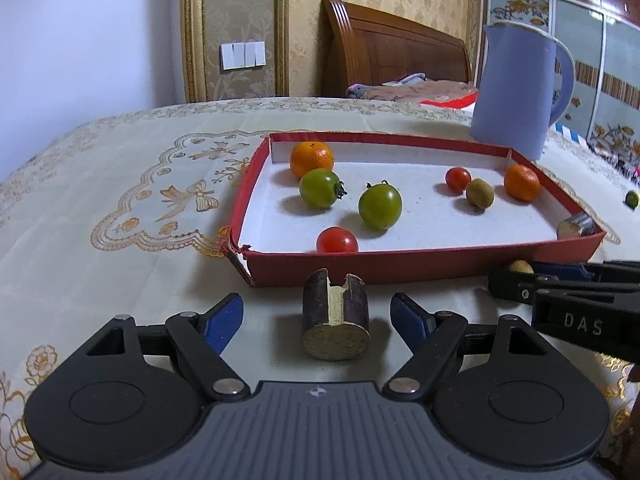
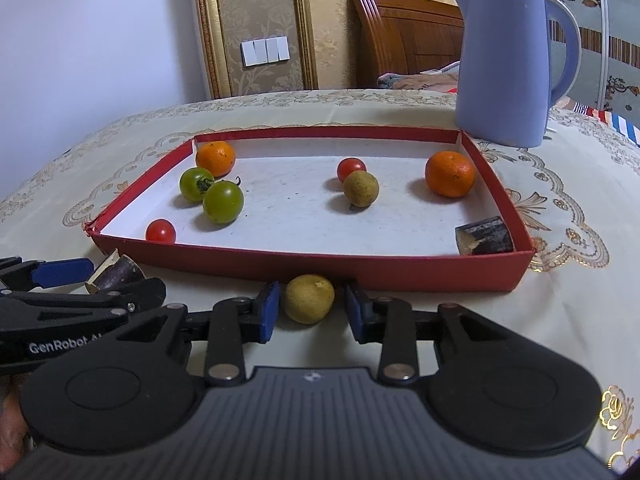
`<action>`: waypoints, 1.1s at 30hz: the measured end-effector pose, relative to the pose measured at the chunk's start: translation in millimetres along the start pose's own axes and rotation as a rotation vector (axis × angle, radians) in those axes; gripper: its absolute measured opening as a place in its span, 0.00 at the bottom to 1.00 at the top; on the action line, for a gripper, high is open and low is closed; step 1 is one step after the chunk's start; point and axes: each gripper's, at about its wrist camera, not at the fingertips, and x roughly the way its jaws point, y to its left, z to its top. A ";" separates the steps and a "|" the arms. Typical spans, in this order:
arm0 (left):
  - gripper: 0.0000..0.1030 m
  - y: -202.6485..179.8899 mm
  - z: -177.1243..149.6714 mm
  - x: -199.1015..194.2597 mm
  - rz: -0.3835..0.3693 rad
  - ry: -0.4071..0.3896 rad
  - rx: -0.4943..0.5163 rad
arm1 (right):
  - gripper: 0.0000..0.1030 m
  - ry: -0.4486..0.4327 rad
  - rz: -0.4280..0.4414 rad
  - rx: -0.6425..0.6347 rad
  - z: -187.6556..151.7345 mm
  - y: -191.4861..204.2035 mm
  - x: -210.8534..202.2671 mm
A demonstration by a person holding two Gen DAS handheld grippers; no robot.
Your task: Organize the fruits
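Red tray [image 2: 400, 278], blue jug [image 2: 504, 64], floral-gold cloth [image 1: 120, 200].

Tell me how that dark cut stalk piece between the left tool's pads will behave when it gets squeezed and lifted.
The stalk piece looks woody, so probably stiff under the pads. It is a short cylinder lying on its side, so a nudge may roll it. The notch in its top could chip further.

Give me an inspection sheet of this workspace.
Surface: table under embroidered cloth.
Job's things: red tray holds two oranges, two green tomatoes, two red tomatoes, a brownish fruit and a cane piece; cane piece and yellowish fruit lie outside.
Clutter: blue jug.
Grippers: left gripper open around the cane; right gripper open, straddling the fruit.
Cables: nothing seen.
Surroundings: bed headboard, wall switches.
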 end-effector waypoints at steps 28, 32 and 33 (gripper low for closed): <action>0.32 -6.7 -1.5 -1.3 0.010 -0.005 0.038 | 0.26 -0.015 -0.006 -0.006 -0.4 0.9 -2.7; 0.32 -6.9 -1.6 -1.4 0.010 -0.005 0.038 | 0.26 -0.018 -0.006 -0.006 -0.7 1.1 -3.6; 0.32 -6.8 -1.6 -1.4 0.010 -0.005 0.037 | 0.26 -0.018 -0.007 -0.006 -0.6 1.1 -3.6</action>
